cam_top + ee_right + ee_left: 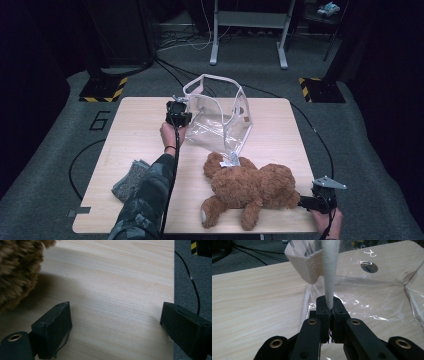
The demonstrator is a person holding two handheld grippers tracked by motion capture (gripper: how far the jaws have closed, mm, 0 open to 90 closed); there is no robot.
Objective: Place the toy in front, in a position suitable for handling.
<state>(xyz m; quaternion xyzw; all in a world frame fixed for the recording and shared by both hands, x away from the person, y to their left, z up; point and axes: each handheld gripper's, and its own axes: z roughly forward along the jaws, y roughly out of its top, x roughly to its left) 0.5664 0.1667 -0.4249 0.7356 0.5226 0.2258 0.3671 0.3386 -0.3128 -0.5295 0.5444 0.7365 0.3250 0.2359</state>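
Observation:
A clear plastic bag (220, 120) with white webbing trim stands open at the back middle of the wooden table (140, 130). My left gripper (179, 107) is at the bag's left edge. In the left gripper view, the left gripper (329, 305) is shut on the bag's white strap (330, 270), which rises straight up from the jaws. A brown teddy bear (250, 187) lies face down near the front of the table. My right gripper (306, 202) sits at the front right corner beside the bear. In the right gripper view, the right gripper (116, 322) stands open over bare wood, with the bear's fur (17, 270) to the left.
A folded grey cloth (131, 179) lies at the front left, beside the person's sleeve. The table's right edge (173, 277) runs close to the right jaw, with grey carpet and a cable (192, 282) beyond. Frame legs (247, 35) and hazard-striped bases stand behind the table.

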